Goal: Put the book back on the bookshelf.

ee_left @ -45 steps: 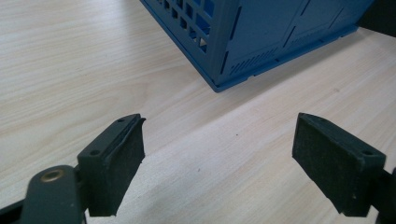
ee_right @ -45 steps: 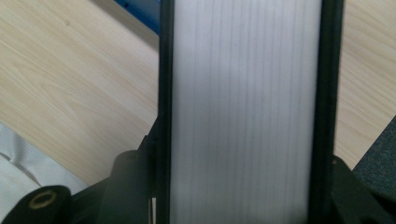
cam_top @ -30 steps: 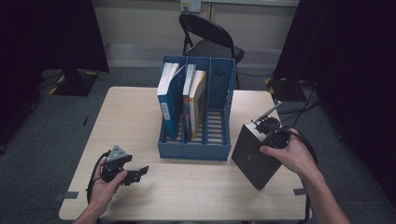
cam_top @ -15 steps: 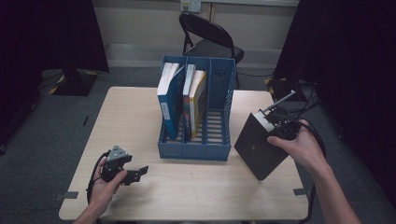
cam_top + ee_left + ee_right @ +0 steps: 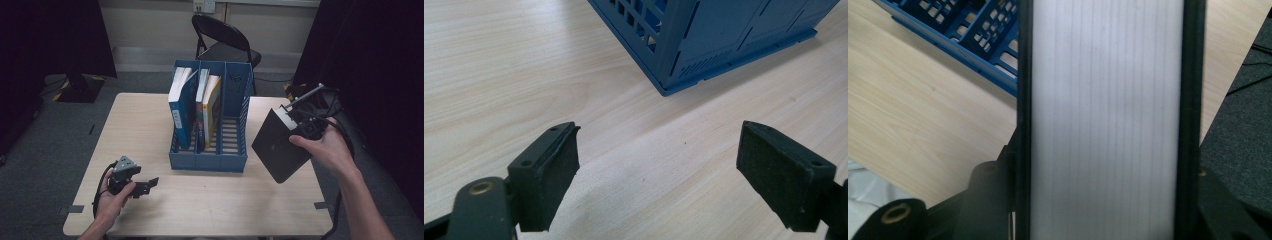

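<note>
Black book: a thick black book (image 5: 280, 145) is in my right claw (image 5: 299, 125), tipped to one side and up off the table, at about 3 o'clock from the blue rack.
Book pages: white page edges (image 5: 1105, 120) run between two black covers, seen close up in the right gripper view.
Right claw: half open, with both jaws pressed on the two covers of the black book. My right hand (image 5: 327, 150) is wrapped round the claw.
Left claw: my left claw (image 5: 145, 184) is wide open and has nothing in it. The pads (image 5: 551, 175) stand far apart over bare wood.
Left hand: my left hand (image 5: 112, 200) holds that claw low by the table, at about 7 o'clock from the blue rack, and well apart from it.
Blue rack: a blue plastic rack (image 5: 210, 160) with three slots stands in the middle of the table.
Rack corner: one bottom corner of the rack (image 5: 664, 90) sits at 12 o'clock ahead of my left claw.
Books in rack: a blue book (image 5: 181, 112) leans in the left slot. A yellow book (image 5: 212, 107) stands in the middle slot. The right slot (image 5: 234, 125) has no book in it.
Table: pale wood table (image 5: 210, 205).
Chair: a dark folding chair (image 5: 222, 42) stands behind the table at 12 o'clock.
</note>
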`<control>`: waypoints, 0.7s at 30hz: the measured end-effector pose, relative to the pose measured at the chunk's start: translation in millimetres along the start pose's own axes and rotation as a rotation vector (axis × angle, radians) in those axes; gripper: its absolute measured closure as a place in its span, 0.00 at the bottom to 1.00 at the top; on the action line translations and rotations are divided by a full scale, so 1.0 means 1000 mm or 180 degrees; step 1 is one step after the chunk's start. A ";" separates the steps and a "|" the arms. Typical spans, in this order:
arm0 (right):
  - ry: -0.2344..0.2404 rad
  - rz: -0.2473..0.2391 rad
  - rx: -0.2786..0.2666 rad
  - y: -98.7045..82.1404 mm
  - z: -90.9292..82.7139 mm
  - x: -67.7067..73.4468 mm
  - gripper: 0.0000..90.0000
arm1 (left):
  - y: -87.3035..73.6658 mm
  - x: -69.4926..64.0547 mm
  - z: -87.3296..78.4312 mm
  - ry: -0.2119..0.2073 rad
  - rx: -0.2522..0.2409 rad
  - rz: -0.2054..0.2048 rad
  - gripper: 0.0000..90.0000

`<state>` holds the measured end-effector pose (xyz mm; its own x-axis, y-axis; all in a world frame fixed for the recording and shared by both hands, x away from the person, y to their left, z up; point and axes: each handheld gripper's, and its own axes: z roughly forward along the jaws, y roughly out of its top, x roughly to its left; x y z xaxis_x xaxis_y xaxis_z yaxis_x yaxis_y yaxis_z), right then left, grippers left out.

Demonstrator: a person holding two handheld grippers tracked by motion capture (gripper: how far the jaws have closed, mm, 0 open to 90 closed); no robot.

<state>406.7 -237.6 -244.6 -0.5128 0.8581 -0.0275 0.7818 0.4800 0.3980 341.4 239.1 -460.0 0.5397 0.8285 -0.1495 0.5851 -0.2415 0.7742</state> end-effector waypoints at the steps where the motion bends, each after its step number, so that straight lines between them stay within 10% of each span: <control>1: 0.0009 -0.0010 -0.0018 0.002 -0.005 0.001 0.60 | 0.000 0.000 0.000 0.0001 -0.0001 0.0003 0.19; 21: 0.0113 -0.0274 -0.0145 0.045 -0.022 0.032 0.60 | 0.000 -0.001 0.000 -0.0010 -0.0047 -0.0016 0.19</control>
<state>417.1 -192.3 -207.3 -0.5903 0.8066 -0.0311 0.7178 0.5422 0.4368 341.0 238.4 -460.5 0.5385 0.8282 -0.1553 0.5788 -0.2296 0.7824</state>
